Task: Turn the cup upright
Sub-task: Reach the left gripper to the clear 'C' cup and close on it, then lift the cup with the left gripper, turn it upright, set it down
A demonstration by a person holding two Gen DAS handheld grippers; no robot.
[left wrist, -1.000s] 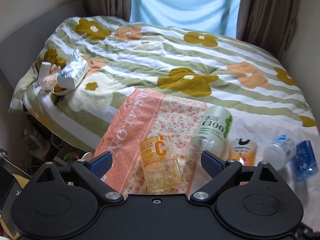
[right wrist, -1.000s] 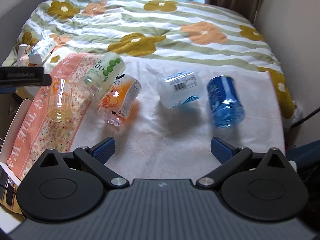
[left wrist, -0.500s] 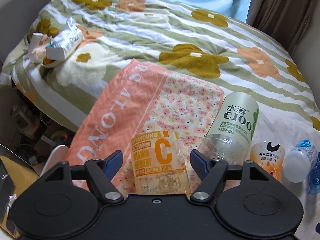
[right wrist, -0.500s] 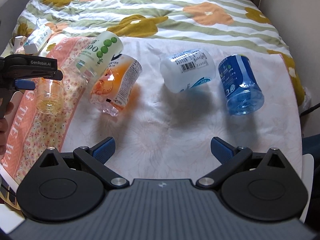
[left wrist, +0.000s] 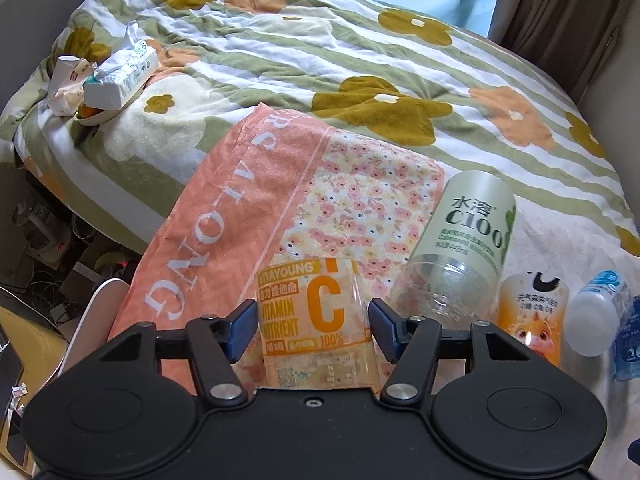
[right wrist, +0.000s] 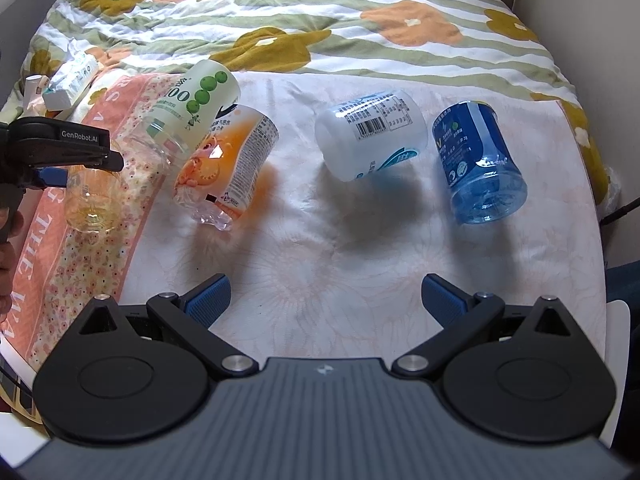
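Note:
A clear cup with an orange "Vitamin C" label [left wrist: 316, 320] lies on its side on the pink towel [left wrist: 240, 216]. My left gripper [left wrist: 312, 330] straddles it with both blue pads close to its sides; the jaws look partly closed, contact unclear. In the right wrist view the same cup [right wrist: 94, 196] sits at the left with the left gripper [right wrist: 60, 148] over it. My right gripper [right wrist: 326, 294] is open and empty above the white cloth [right wrist: 320, 248].
Several other cut-bottle cups lie on their sides: a green C100 one [right wrist: 188, 108], an orange one [right wrist: 226, 164], a white one [right wrist: 370, 134] and a blue one [right wrist: 478, 162]. Tissue packs [left wrist: 120, 76] lie at the bed's far left edge.
My left gripper moved forward and down over the Vitamin C cup and its jaws narrowed around it. My right gripper stayed open and shifted slightly closer to the bed.

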